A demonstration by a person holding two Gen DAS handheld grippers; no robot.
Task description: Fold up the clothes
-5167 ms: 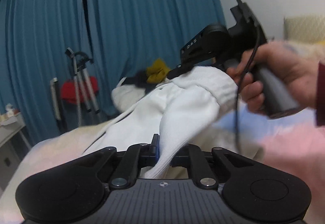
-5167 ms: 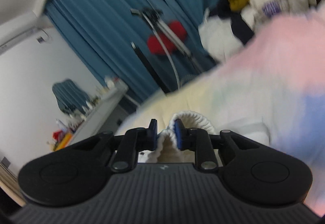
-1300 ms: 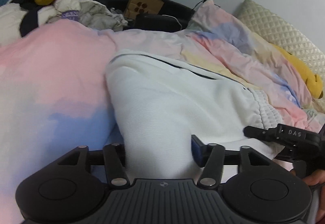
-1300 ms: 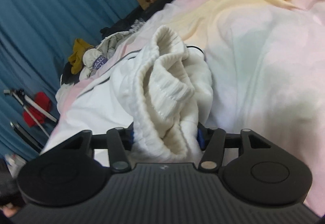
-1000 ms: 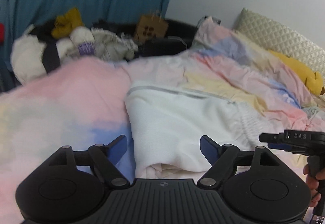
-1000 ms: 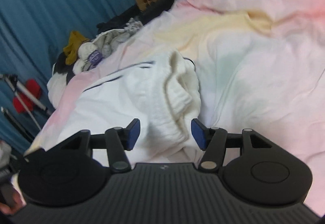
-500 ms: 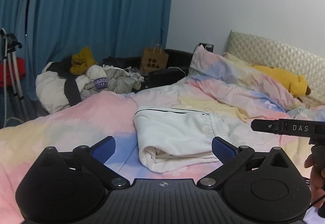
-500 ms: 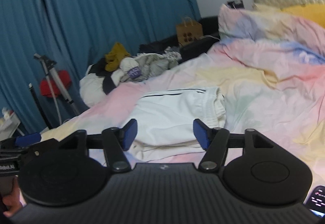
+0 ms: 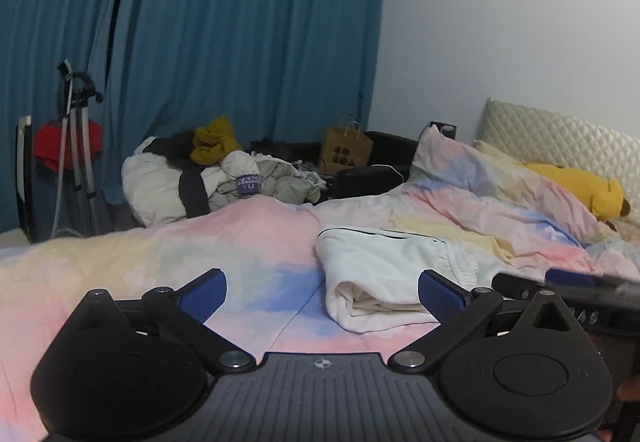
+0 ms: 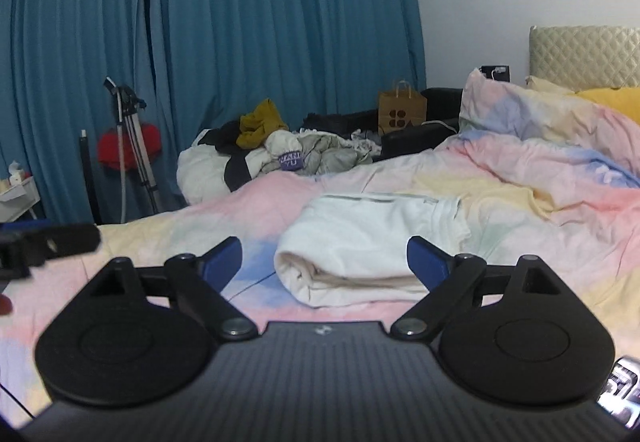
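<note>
A white garment (image 9: 384, 274) lies folded in a flat bundle on the pastel duvet (image 9: 160, 266); it also shows in the right wrist view (image 10: 368, 246). My left gripper (image 9: 322, 292) is wide open and empty, held back from the bundle. My right gripper (image 10: 325, 258) is wide open and empty, also held back from it. The right gripper's black body shows at the right edge of the left wrist view (image 9: 560, 298). The left gripper shows at the left edge of the right wrist view (image 10: 44, 242).
A pile of unfolded clothes (image 9: 216, 169) lies at the far side of the bed by blue curtains (image 9: 224, 41). A brown paper bag (image 9: 346, 151), a yellow plush toy (image 9: 580, 189), a quilted headboard (image 9: 560, 133) and a tripod (image 9: 76, 145) stand around.
Both grippers let go of the white garment and opened wide. Both have pulled back and up from the bed, so the folded bundle now lies further off.
</note>
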